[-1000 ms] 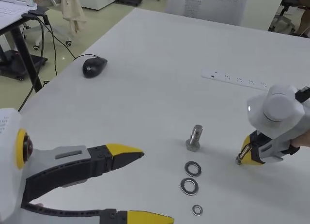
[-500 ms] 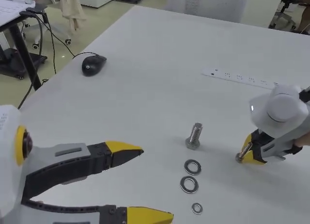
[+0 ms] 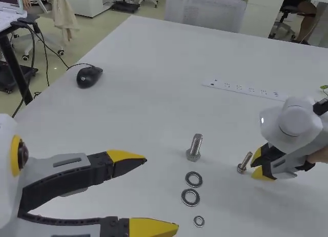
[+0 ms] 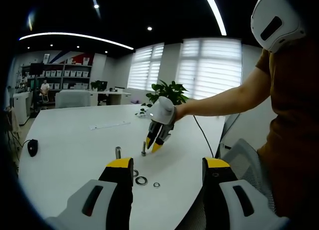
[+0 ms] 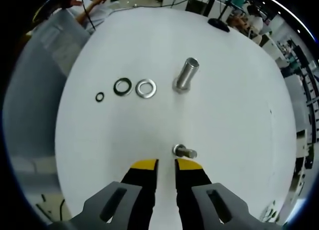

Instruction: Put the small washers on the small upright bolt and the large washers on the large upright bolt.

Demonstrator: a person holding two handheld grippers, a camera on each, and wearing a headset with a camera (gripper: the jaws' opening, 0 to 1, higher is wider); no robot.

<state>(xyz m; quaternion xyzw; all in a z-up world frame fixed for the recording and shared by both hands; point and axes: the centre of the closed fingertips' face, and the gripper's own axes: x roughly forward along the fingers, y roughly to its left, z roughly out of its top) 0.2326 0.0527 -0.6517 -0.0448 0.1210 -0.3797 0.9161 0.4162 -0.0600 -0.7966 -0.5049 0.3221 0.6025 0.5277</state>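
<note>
Our right gripper [image 3: 258, 165] has its jaws narrowly parted and grasps nothing. The small bolt [image 3: 244, 162] stands head-down just off its tips, at their 9 o'clock. Farther toward 9 o'clock the large bolt [image 3: 194, 147] stands upright. Two large washers [image 3: 187, 179] and a small washer [image 3: 195, 221] lie in a row at its 6 o'clock. Our left gripper [image 3: 161, 194] hangs wide open at its 8 o'clock.
</note>
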